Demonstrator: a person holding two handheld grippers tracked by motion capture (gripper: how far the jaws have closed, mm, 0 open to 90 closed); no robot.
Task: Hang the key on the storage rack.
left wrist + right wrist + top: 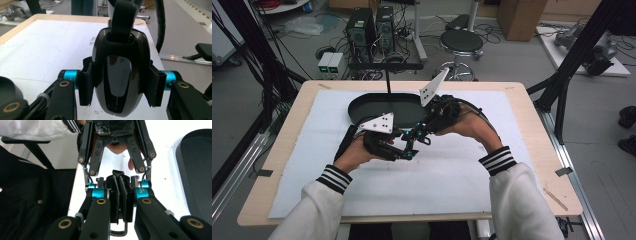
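Covering most of the tabletop (287, 165) is a white mat (452, 185), with a black oval tray (362, 107) near its far edge. Near the mat's middle, in front of the tray, the left gripper (120, 86) clamps a glossy black shell-like piece (117, 82) carrying a black strap (123, 17). The right gripper (121, 206) pinches that strap, folded between its pads.

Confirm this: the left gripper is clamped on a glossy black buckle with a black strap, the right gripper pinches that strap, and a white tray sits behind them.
One detail is wrong: the tray is black, not white, as the high view shows. The rest holds: the left gripper clamps the glossy black buckle with its black strap, and the right gripper pinches that strap.
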